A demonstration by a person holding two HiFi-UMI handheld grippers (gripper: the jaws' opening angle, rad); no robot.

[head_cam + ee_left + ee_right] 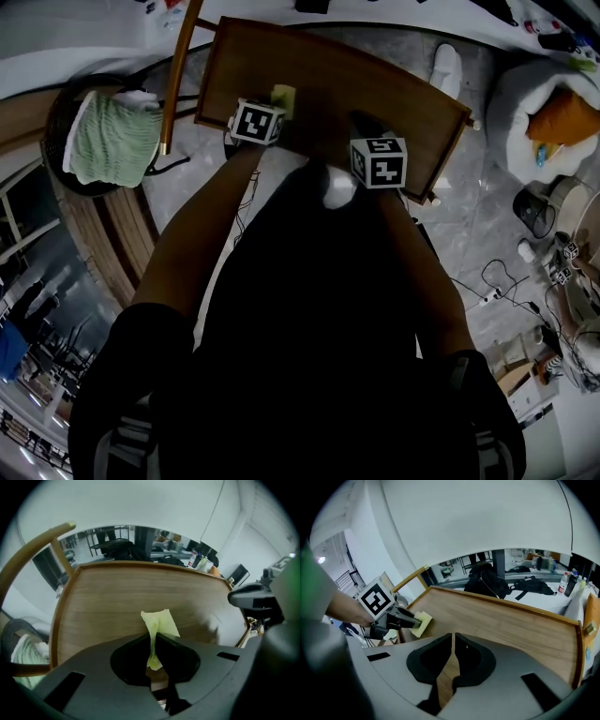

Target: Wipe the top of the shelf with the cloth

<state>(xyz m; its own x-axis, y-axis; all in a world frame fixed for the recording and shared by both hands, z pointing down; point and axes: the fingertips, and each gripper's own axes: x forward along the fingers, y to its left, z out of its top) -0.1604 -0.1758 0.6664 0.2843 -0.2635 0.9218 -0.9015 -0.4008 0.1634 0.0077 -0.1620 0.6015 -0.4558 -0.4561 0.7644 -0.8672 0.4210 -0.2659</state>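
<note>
The shelf top is a brown wooden panel with a raised rim, seen from above in the head view. My left gripper is shut on a small pale yellow cloth, whose free end lies on the wood near the panel's near left part. From the right gripper view the cloth shows pinched in the left gripper. My right gripper hovers over the shelf top, jaws closed together with nothing between them. In the head view it sits right of the left one.
A curved wooden chair back and a round basket with a green cloth stand left of the shelf. White beanbag with an orange item, cables and small objects lie on the floor at right. Bags sit beyond the shelf.
</note>
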